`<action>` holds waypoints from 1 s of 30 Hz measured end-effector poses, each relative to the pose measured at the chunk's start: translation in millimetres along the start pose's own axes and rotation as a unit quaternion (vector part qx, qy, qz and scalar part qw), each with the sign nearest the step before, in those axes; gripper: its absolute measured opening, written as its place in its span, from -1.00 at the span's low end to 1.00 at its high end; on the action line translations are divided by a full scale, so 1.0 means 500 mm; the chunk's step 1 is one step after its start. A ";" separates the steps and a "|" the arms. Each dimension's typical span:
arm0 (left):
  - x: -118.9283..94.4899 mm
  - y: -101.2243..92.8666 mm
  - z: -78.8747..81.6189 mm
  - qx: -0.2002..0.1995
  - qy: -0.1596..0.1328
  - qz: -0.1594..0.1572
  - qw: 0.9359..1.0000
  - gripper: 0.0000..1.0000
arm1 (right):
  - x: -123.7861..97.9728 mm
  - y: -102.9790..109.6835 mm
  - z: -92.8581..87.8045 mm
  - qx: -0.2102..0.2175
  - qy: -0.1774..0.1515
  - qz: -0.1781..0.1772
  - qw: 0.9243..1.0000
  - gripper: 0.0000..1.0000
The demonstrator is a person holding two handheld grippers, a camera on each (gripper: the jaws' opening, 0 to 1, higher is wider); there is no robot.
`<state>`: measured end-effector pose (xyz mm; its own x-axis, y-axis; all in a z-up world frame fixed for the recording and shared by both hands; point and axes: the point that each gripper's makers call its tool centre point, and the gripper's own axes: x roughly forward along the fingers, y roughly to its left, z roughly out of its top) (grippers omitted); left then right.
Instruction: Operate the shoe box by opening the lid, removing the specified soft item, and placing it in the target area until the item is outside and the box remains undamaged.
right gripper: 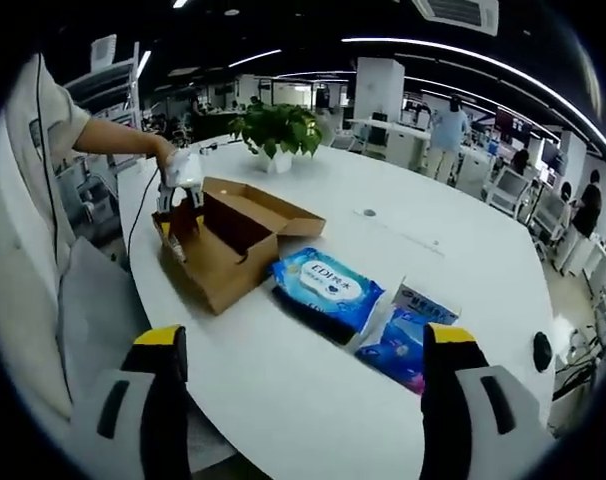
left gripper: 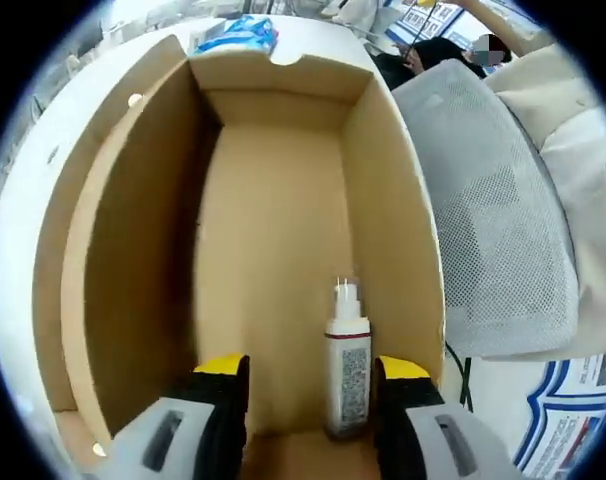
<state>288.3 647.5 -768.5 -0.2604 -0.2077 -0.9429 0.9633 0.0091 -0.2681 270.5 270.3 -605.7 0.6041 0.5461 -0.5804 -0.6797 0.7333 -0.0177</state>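
1. Shoe box (right gripper: 233, 248) sits open on the white worktop (right gripper: 383, 330), lid flap folded out; left gripper (left gripper: 311, 400) is at its near end looking inside.
2. Inside: one white spray bottle (left gripper: 347, 370) standing upright at the near end, between the left jaws but not touched; rest of the cardboard floor bare.
3. Left jaws open, gripping nothing. Right gripper (right gripper: 303, 400) jaws wide open, empty, well apart from the box, hovering over the near worktop edge.
4. Soft item is likely already out: one blue wipes pack (right gripper: 328, 290) lies on the worktop just beside the box; a second, smaller blue pack (right gripper: 408, 340) lies touching it on the far side.
5. Step in hand, my read: finishing or checking the box. Keep the left jaws off the cardboard walls, lift straight out, don't knock the bottle.
6. Counts: 1 box, 1 bottle, 2 packs, 1 potted plant (right gripper: 275, 130), 1 mesh chair (left gripper: 493, 240).
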 end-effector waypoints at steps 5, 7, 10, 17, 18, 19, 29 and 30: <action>0.015 -0.012 -0.002 0.016 -0.003 -0.009 1.000 -0.17 | 0.004 0.008 -0.004 0.002 -0.001 0.002 1.000 0.83; 0.017 -0.016 -0.001 0.015 -0.007 -0.008 1.000 -0.25 | 0.007 0.012 -0.004 0.004 -0.004 0.005 1.000 0.82; 0.022 -0.019 -0.002 0.015 -0.013 -0.005 1.000 -0.29 | 0.013 0.018 -0.003 0.007 -0.007 0.008 1.000 0.81; 0.032 -0.022 -0.002 0.019 -0.022 0.008 1.000 -0.45 | 0.024 0.029 -0.003 0.012 -0.011 0.017 1.000 0.80; 0.032 -0.022 -0.002 0.018 -0.022 0.009 1.000 -0.46 | 0.026 0.031 -0.003 0.013 -0.012 0.018 1.000 0.79; 0.034 -0.022 -0.003 0.016 -0.024 0.012 1.000 -0.48 | 0.028 0.034 -0.002 0.014 -0.013 0.018 1.000 0.79; 0.034 -0.005 0.012 -0.015 -0.052 0.044 0.998 -0.59 | 0.050 0.064 0.001 0.024 -0.020 0.032 0.999 0.74; 0.033 -0.004 0.014 -0.020 -0.054 0.046 0.997 -0.59 | 0.051 0.066 0.002 0.026 -0.022 0.034 0.999 0.73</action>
<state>282.4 637.4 -782.3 -0.1615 -0.3081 -0.9376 0.9787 0.0717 -0.1921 264.0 308.9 -620.2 0.5756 0.6112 -0.5433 -0.6980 0.7133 0.0629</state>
